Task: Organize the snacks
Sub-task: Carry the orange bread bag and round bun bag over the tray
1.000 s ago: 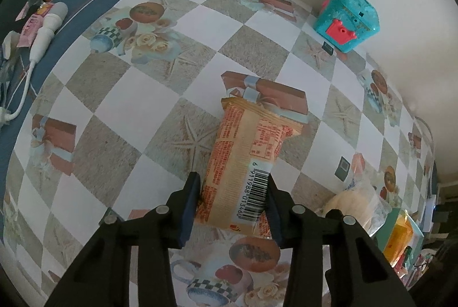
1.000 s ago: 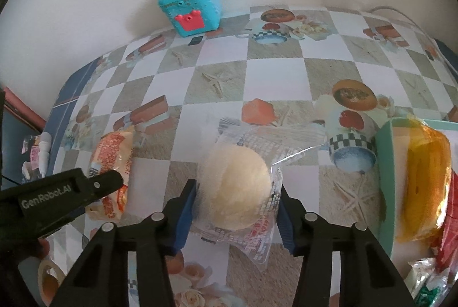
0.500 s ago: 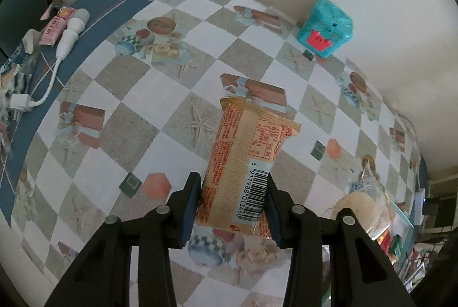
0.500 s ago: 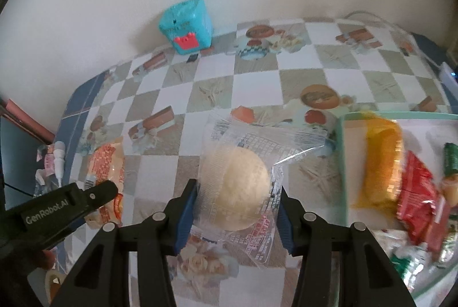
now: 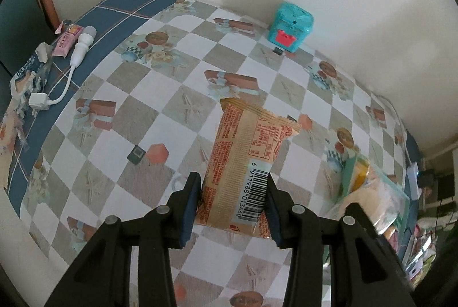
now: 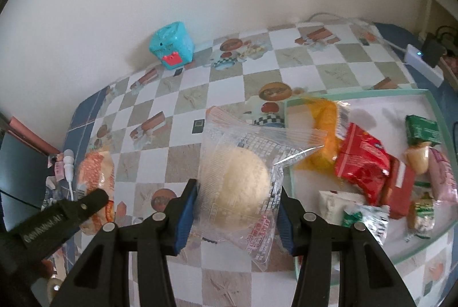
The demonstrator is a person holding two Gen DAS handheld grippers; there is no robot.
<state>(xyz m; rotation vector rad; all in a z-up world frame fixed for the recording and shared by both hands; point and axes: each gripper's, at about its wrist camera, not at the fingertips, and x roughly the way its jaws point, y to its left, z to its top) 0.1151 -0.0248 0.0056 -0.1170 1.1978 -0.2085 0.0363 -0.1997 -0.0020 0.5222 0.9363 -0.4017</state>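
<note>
Glossy printed film on the orange snack packet [image 5: 243,172], crinkled at its seal. The bun wrapper [image 6: 237,172] is clear, shiny plastic. Tongs' arms matt black plastic. The tabletop [image 5: 160,95] wears a smooth checkered oilcloth with a slight sheen.

Left gripper [image 5: 232,207] and right gripper [image 6: 236,214], both clamped, angled steeply downward

A checkered table [image 6: 300,61] bears a green tray [image 6: 436,109] and teal box [image 6: 171,45].
</note>
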